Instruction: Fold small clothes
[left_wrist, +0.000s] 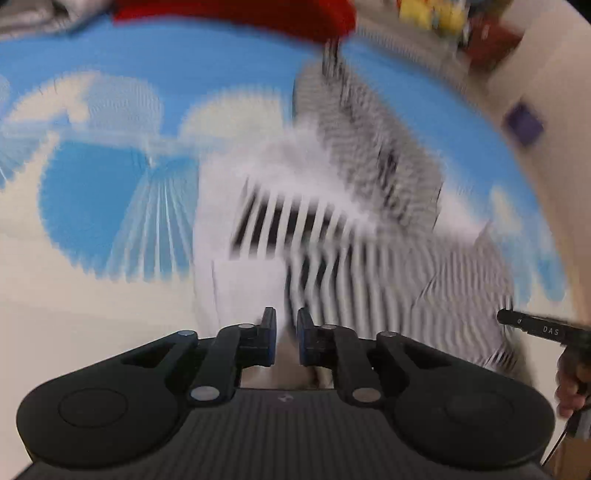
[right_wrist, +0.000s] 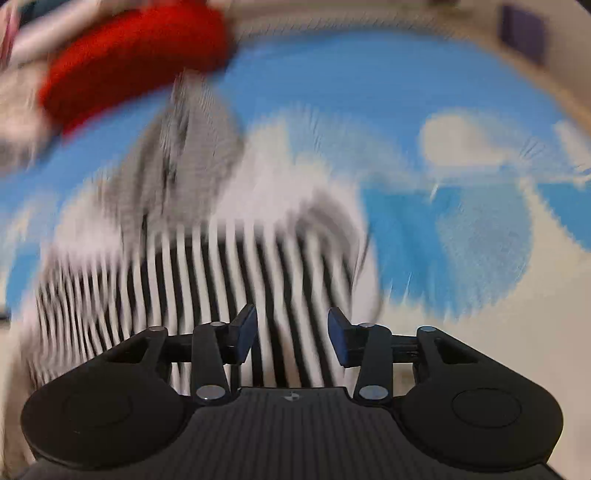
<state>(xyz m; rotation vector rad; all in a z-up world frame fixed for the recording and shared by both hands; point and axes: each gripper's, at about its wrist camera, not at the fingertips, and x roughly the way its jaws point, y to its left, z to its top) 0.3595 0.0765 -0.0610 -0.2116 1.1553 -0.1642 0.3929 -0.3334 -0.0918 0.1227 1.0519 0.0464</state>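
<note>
A black-and-white striped garment (left_wrist: 332, 236) lies crumpled on a blue and cream cloud-pattern cloth (left_wrist: 92, 177); both views are motion-blurred. My left gripper (left_wrist: 286, 332) hovers at the garment's near edge, its jaws a narrow gap apart with nothing between them. My right gripper (right_wrist: 291, 332) is open and empty above the striped garment (right_wrist: 236, 266). A part of the right gripper shows at the right edge of the left wrist view (left_wrist: 543, 328).
A red cloth item (left_wrist: 236, 14) lies at the far edge of the cloud cloth, and it shows in the right wrist view (right_wrist: 129, 62). Grey fabric (left_wrist: 33, 14) lies at the far left. Yellow and red objects (left_wrist: 443, 18) stand at the back right.
</note>
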